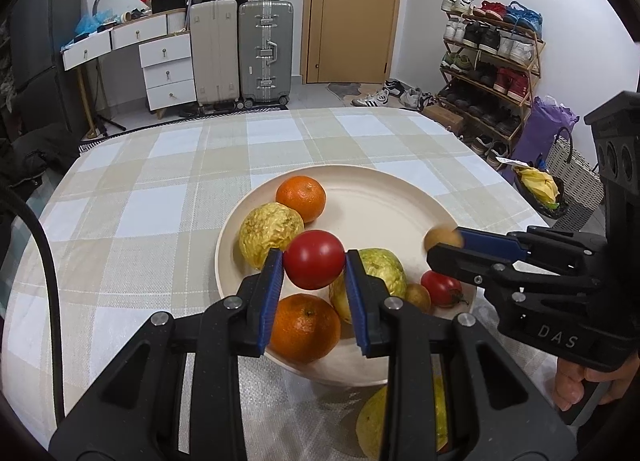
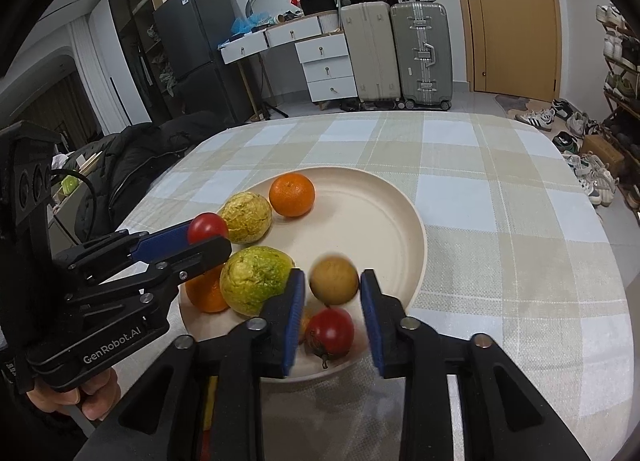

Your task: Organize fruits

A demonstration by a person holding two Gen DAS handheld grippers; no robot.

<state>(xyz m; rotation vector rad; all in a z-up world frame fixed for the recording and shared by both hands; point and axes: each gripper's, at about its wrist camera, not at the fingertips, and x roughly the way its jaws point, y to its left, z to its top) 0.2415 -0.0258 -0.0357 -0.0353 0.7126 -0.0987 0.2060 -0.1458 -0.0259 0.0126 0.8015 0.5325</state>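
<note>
My left gripper [image 1: 314, 261] sits closest in the left view, its blue pads [image 1: 272, 289] pressed on either side of a red tomato [image 1: 314, 259], which I hold above the plate [image 1: 372, 205]. In the right view that same tomato [image 2: 207, 227] shows at the tips of the left gripper [image 2: 208, 235], over the plate's [image 2: 384, 213] left side.

My right gripper [image 2: 334, 293] has its pads [image 2: 295, 309] set a little wider than the small brown fruit [image 2: 334, 280] between them; the fruit is blurred, and I cannot tell whether either pad touches it. From the left view the brown fruit [image 1: 442, 239] sits at the tip of the right gripper [image 1: 448, 245], over the plate's right rim.

On the plate lie an orange [image 1: 301, 198] at the far side, a wrinkled yellow fruit [image 1: 270, 233] touching it, a second orange [image 1: 304, 327] at the near rim, a yellow-green fruit [image 1: 384, 271] beside that, then another small brown fruit [image 1: 417, 296] and a second tomato [image 1: 441, 287] with its stem, side by side. Another yellow-green fruit [image 1: 372, 421] lies on the checked tablecloth [image 1: 160, 189] just short of the plate, partly hidden by my left gripper.
</note>
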